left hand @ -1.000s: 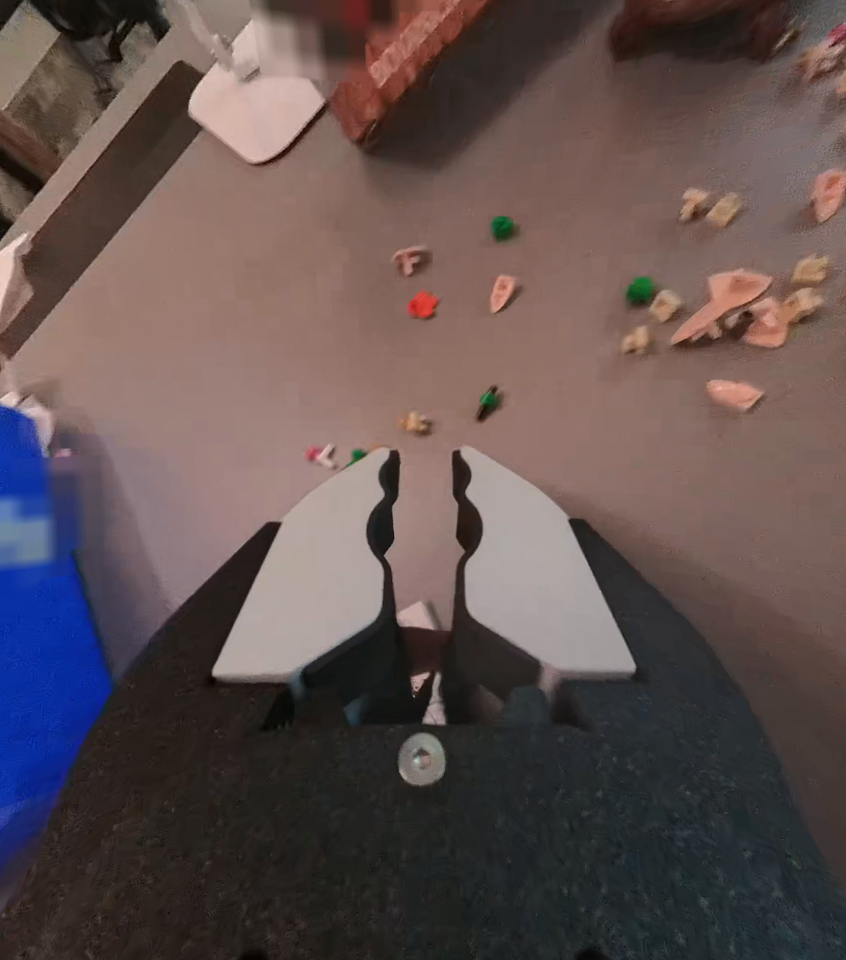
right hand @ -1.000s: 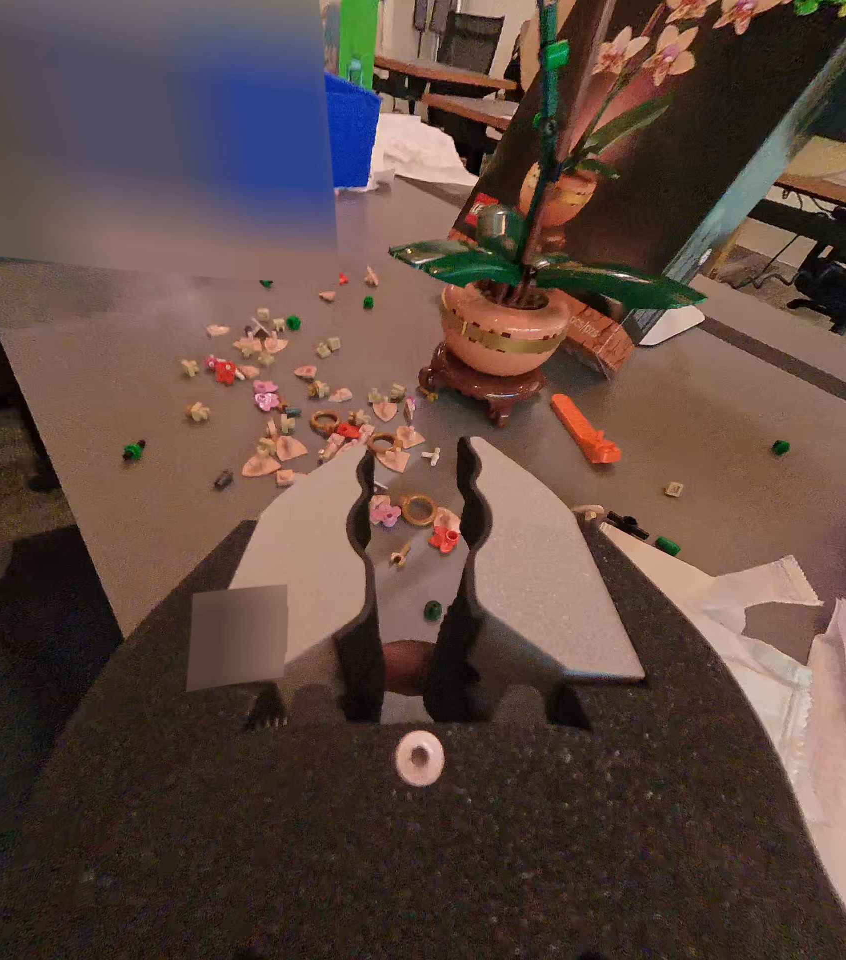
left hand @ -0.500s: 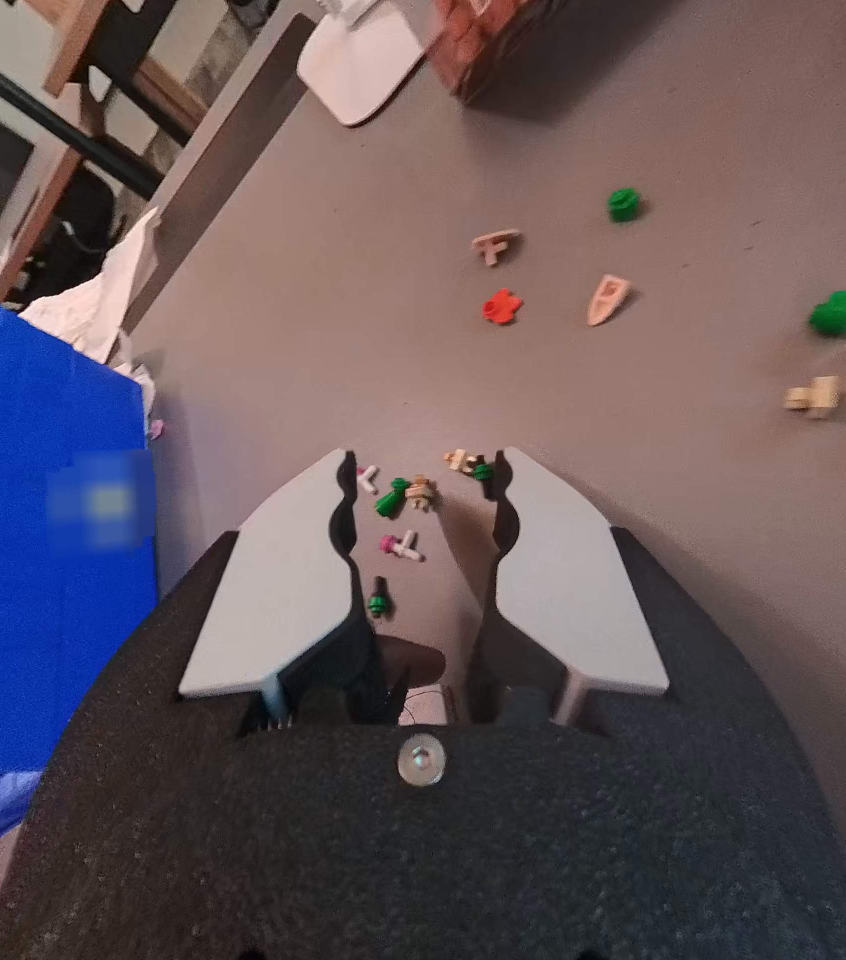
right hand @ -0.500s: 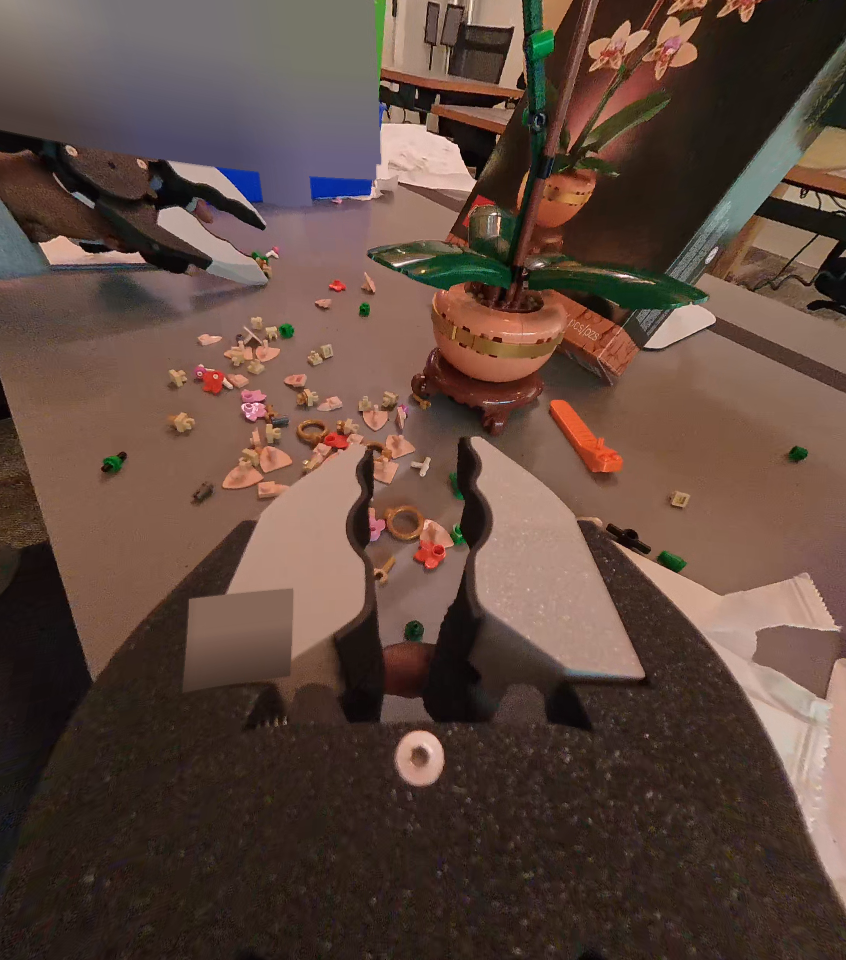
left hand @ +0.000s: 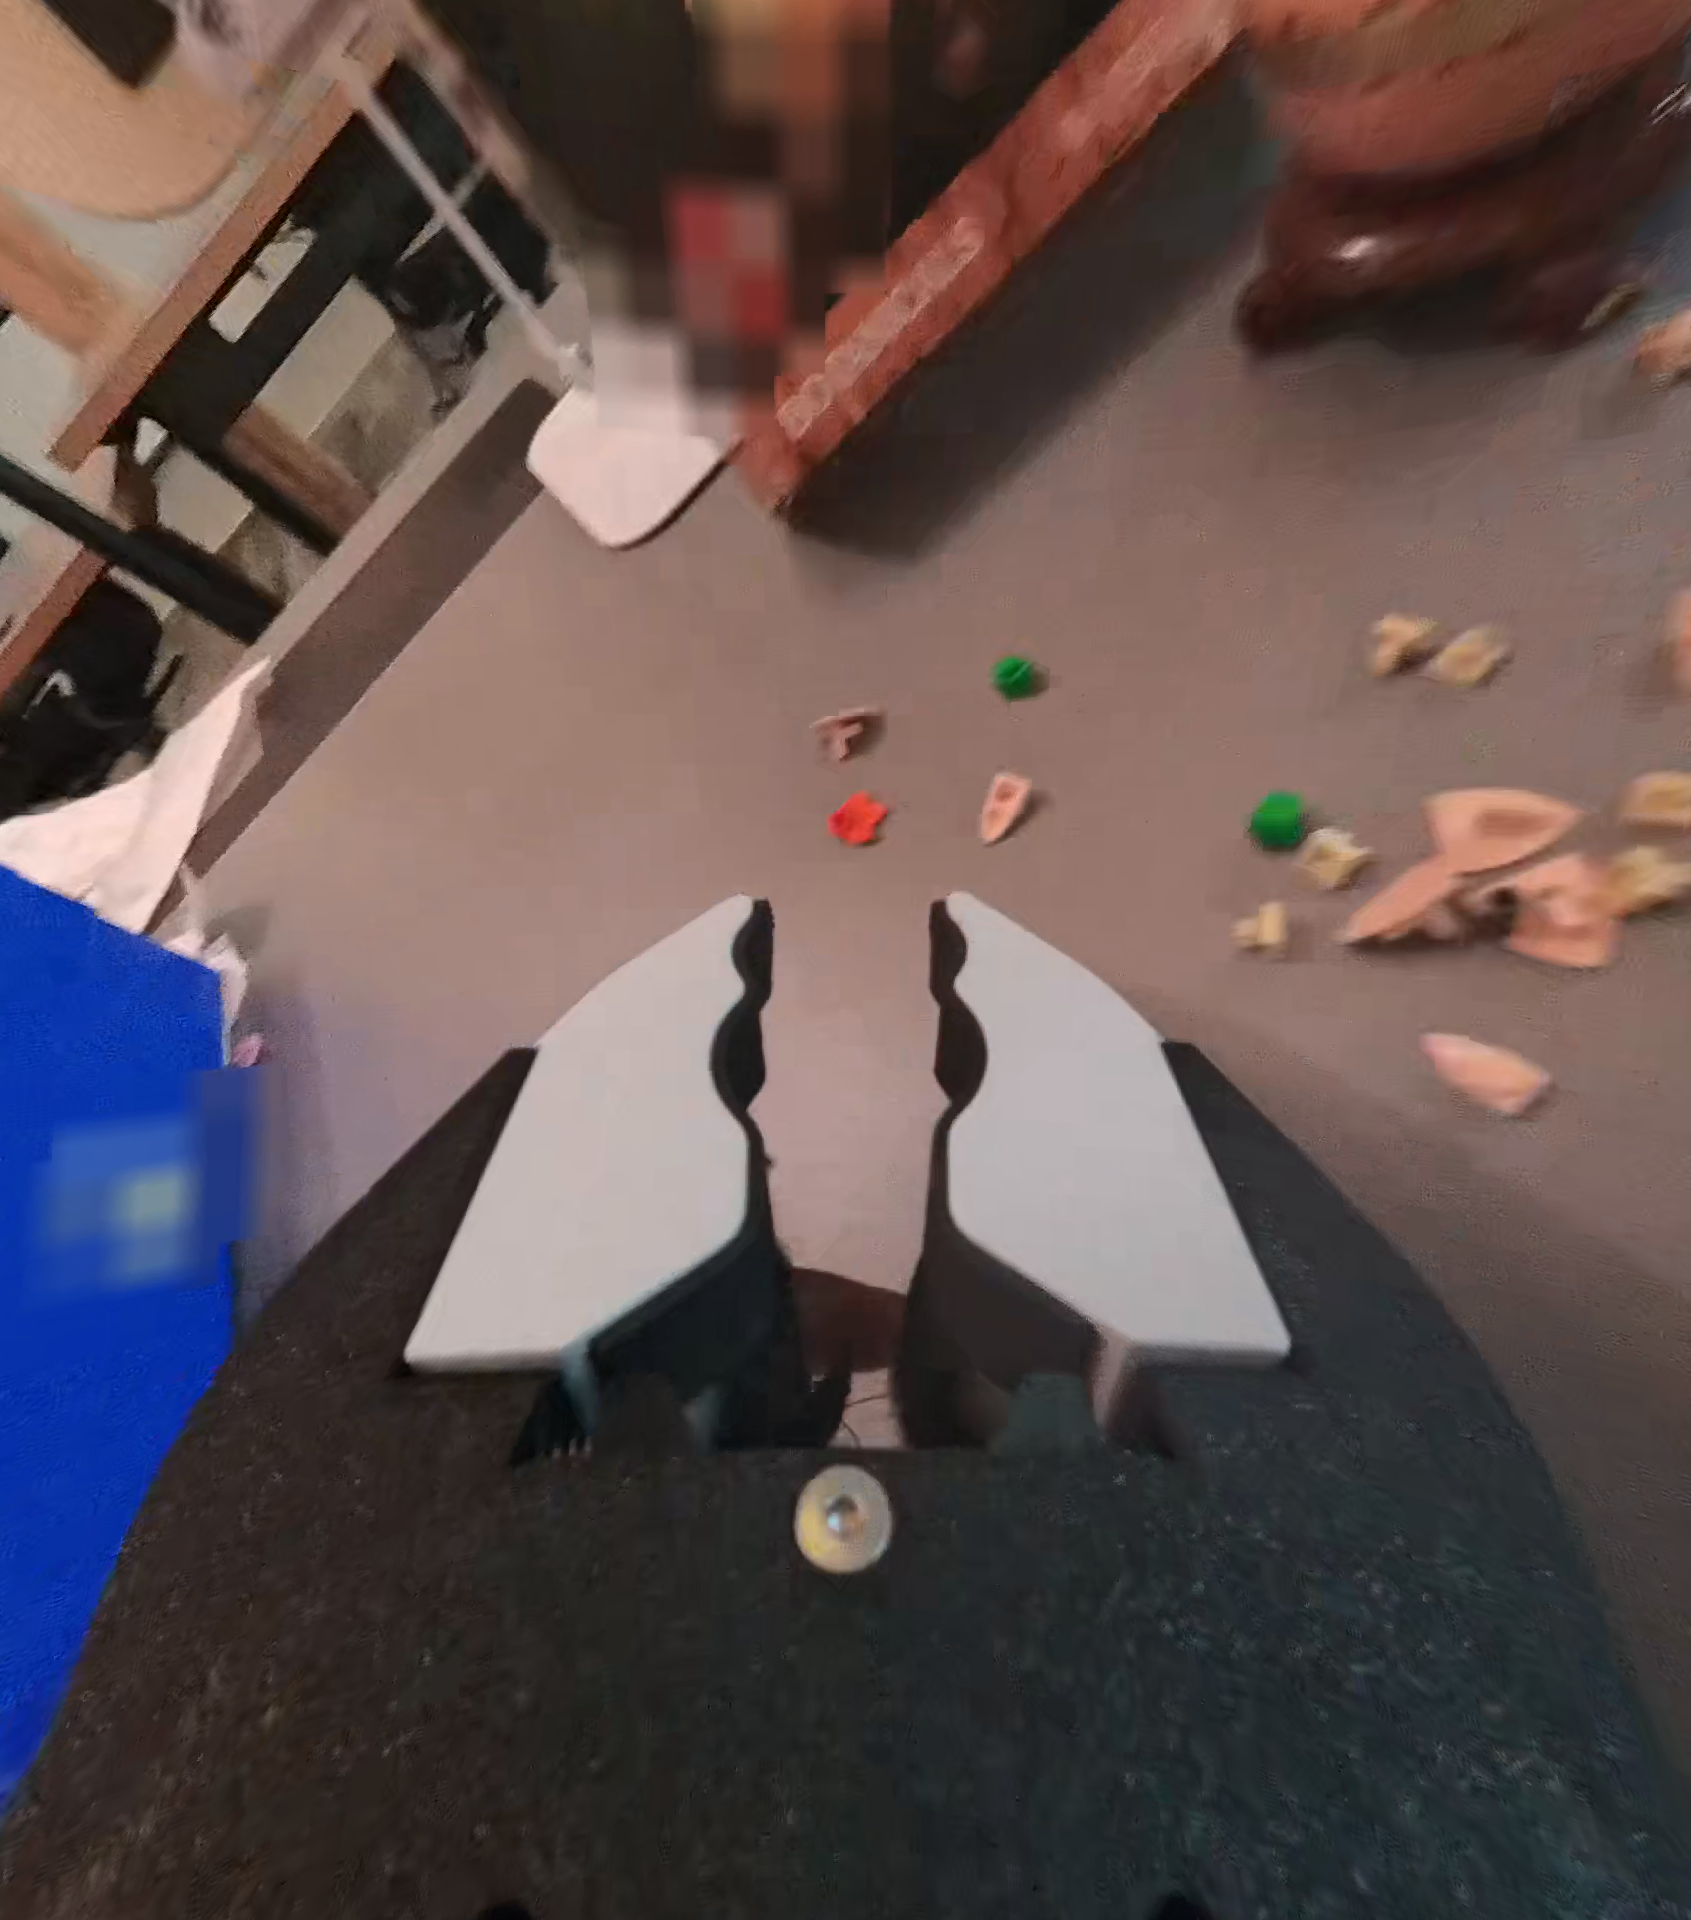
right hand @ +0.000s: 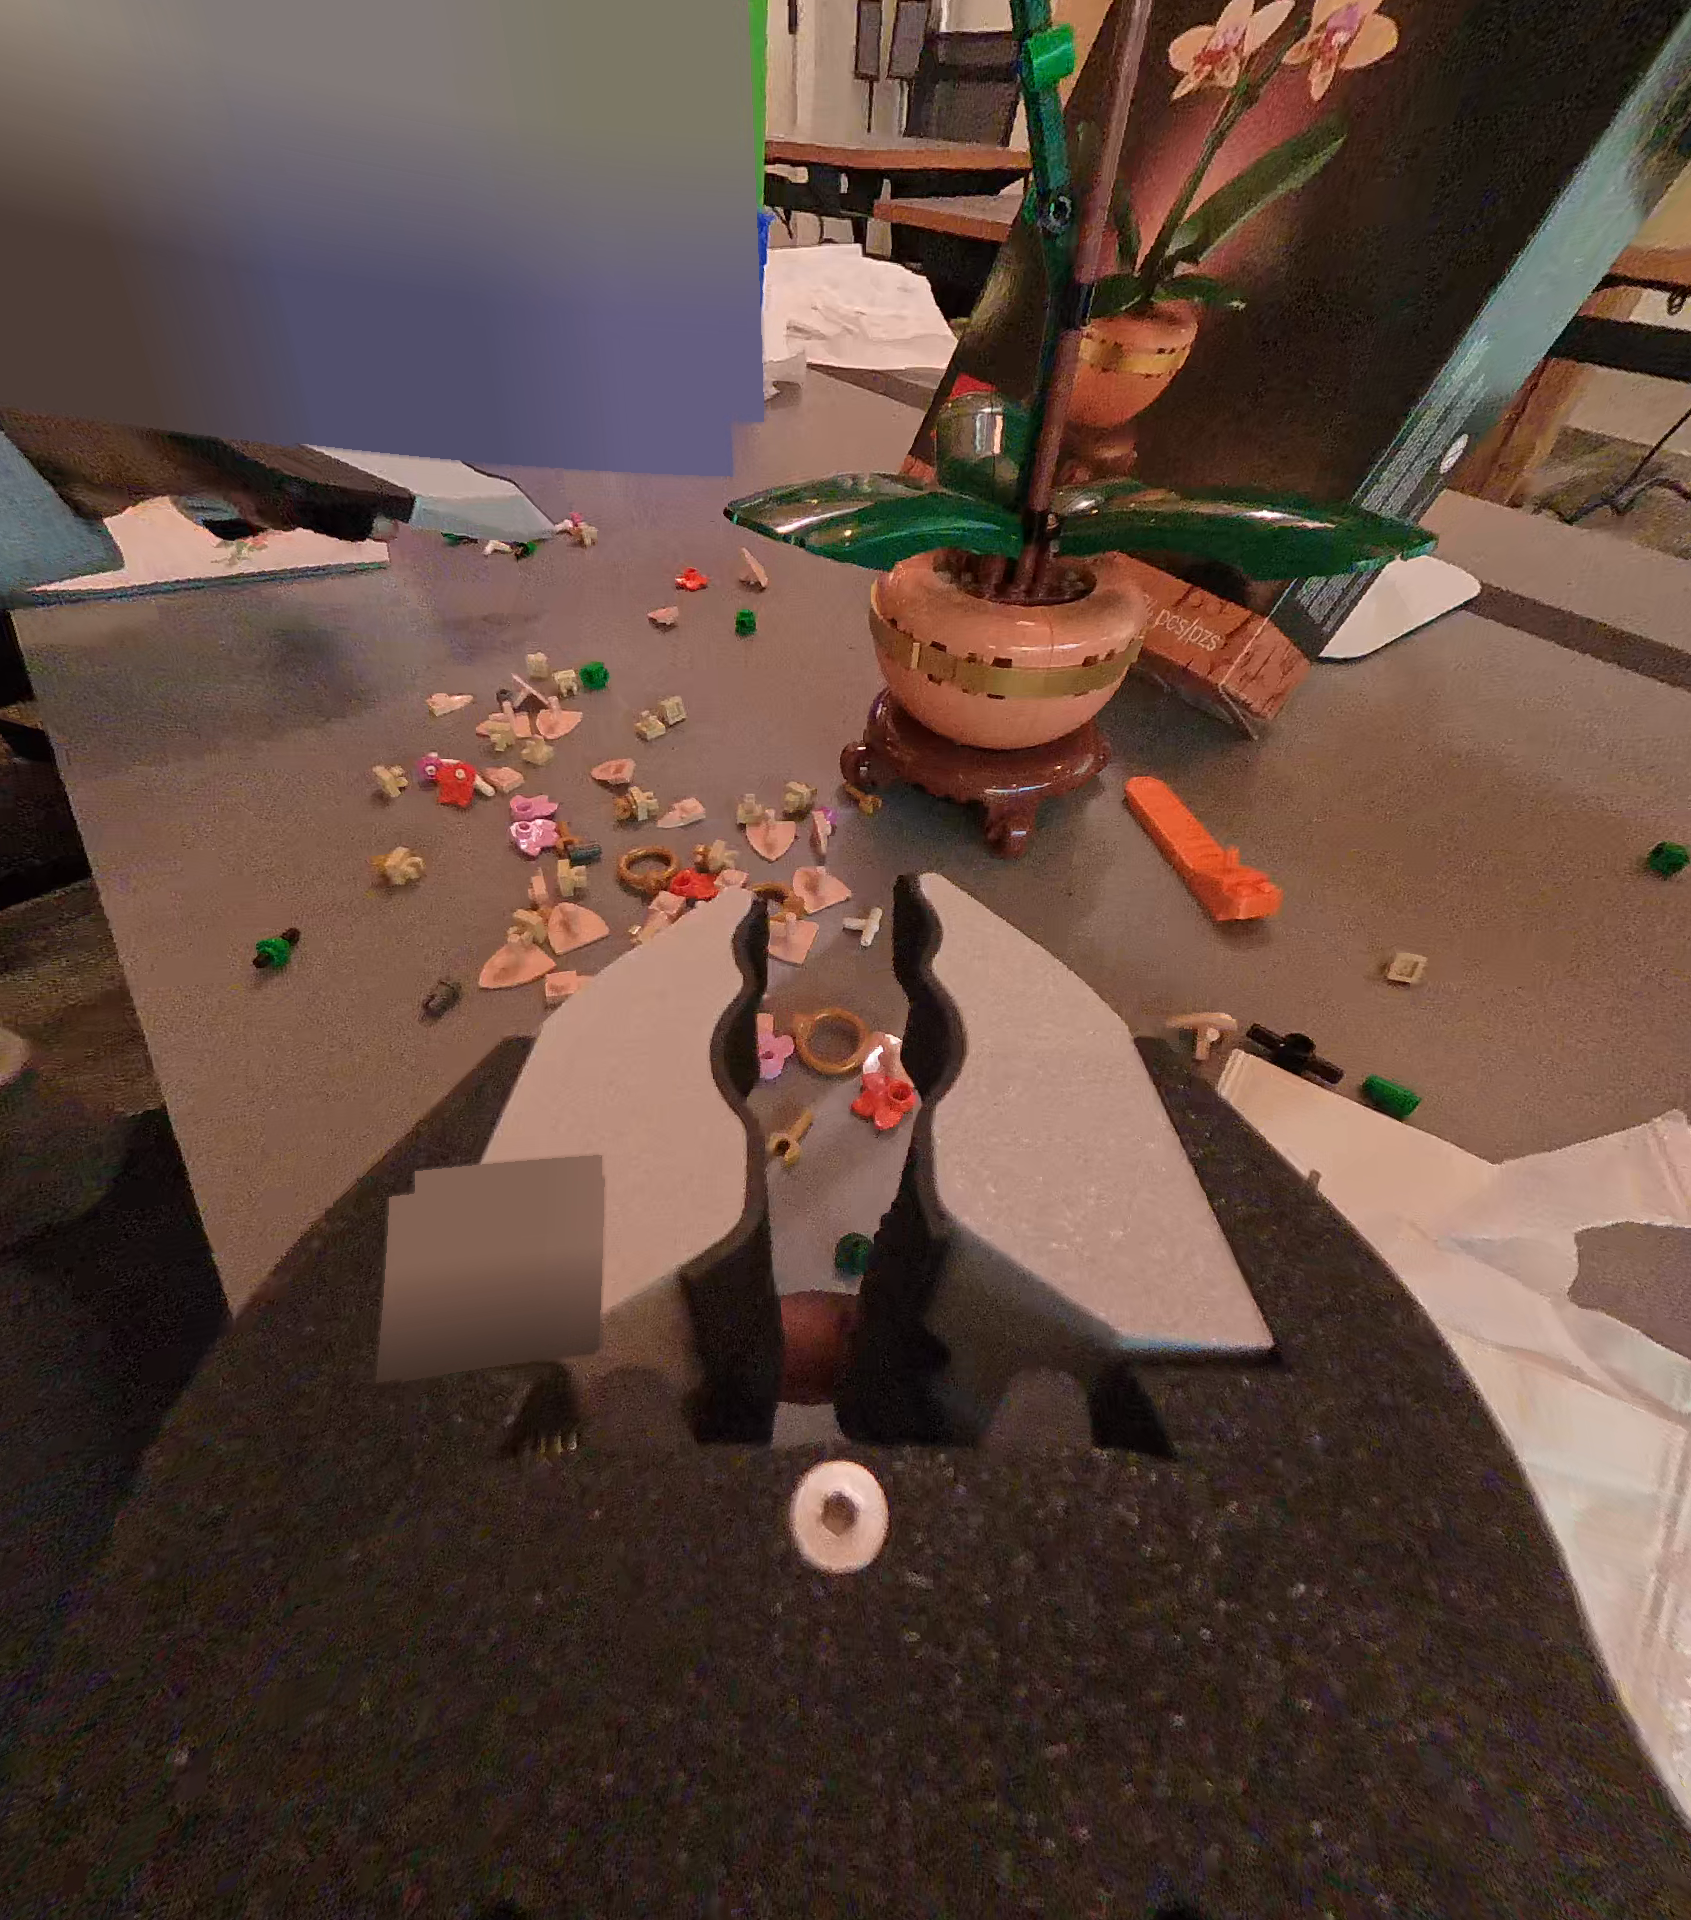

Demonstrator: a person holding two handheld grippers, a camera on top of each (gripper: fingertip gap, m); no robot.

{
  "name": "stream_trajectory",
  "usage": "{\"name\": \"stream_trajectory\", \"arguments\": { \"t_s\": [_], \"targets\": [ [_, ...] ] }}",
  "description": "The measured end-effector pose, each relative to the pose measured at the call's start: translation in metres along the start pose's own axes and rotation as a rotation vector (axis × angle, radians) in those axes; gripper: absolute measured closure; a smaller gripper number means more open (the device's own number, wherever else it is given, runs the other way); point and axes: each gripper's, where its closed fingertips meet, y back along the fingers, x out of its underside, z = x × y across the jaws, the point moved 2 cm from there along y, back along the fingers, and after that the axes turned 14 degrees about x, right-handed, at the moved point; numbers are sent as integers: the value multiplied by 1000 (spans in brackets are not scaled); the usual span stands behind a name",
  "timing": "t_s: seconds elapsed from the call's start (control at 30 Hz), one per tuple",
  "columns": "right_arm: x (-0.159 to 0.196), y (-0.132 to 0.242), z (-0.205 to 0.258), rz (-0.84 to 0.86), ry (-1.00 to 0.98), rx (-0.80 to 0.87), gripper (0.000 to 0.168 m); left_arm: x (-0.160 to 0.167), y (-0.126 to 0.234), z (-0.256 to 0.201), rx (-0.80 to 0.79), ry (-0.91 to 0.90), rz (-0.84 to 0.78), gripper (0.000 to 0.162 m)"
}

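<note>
Two hand-held tools are hovering over a grey table (right hand: 1443,790) strewn with small building-brick pieces. The left tool (left hand: 849,906) is pointing down and forward at the table, its two pale fingers (left hand: 612,1122) standing parted with nothing between them but bare tabletop; the view is blurring with motion. Just ahead of its tips are lying a red flower piece (left hand: 856,819), a pink petal piece (left hand: 1005,805), a second pinkish piece (left hand: 846,732) and two green studs (left hand: 1013,676), with a heap of pink and tan pieces (left hand: 1485,883) off to its right. A blue bin (left hand: 20,1299) is sitting close on its left, crumpled white paper (left hand: 145,831) behind it.

The right tool (right hand: 828,896) is tilting down over the near side of the table, its fingers (right hand: 1038,1132) a little apart and gripping nothing. Showing through the gap on the table are a gold ring (right hand: 828,1039), a red flower (right hand: 882,1099), a small pink blossom (right hand: 770,1047) and a green stud (right hand: 851,1252). Beyond its tips, a brick-built orchid pot (right hand: 997,665) on a brown stand is carrying dark green leaves (right hand: 1080,525), with the set's box (right hand: 1340,260) leaning behind it. An orange brick separator (right hand: 1199,862) is lying to the pot's right, and torn white plastic bags (right hand: 1547,1299) are spreading at the near right. In the right wrist view the left tool (right hand: 508,514) is showing at far left, low over a few pieces near the table's far side.
</note>
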Motion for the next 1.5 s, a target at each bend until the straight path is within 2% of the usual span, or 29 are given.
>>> {"name": "stream_trajectory", "arguments": {
  "t_s": [0.1, 0.27, 0.37, 0.43, 0.53, 0.7, 0.9, 1.0, 1.1, 1.17, 1.3, 1.33, 1.4, 1.5],
  "targets": [
    [0, -2, 6, 34, 3, -38, 154, -26, 7, -32, 97, -14, -87, 140],
    [6, -12, 39, 233, 30, -216, 149, -48, 11, -94, 334, 19, -158, 147],
    [3, -38, 65, 298, 26, -205, 154, -52, 10, -121, 427, 42, -168, 146],
    [8, -58, 79, 360, 103, -168, 150, -43, 9, -127, 439, 27, -118, 145],
    [9, -84, 86, 412, 163, -104, 149, -38, 16, -119, 399, 68, -164, 145],
    [18, -106, 91, 502, 164, -76, 152, -46, 34, -75, 220, 268, -456, 148],
    [22, -110, 93, 585, 180, -13, 159, -49, 78, -58, 79, 218, -809, 147],
    [-4, -116, 110, 494, 199, -20, 159, -44, 105, -41, -21, 269, -947, 148],
    [-42, -149, 154, 341, 258, -82, 159, -26, 118, -22, -96, 371, -942, 151],
    [-49, -183, 186, 296, 283, -165, 158, -13, 115, -17, -82, 431, -892, 153],
    [-30, -239, 211, 420, 294, -248, 158, -1, 124, -11, -86, 516, -941, 153],
    [-20, -241, 214, 502, 319, -286, 142, 0, 126, -11, -87, 519, -952, 153],
    [-30, -243, 214, 465, 287, -297, 131, 2, 127, -10, -94, 525, -949, 153],
    [-57, -230, 198, 309, 283, -233, 139, 2, 125, -10, -86, 525, -935, 153]
  ]
}}
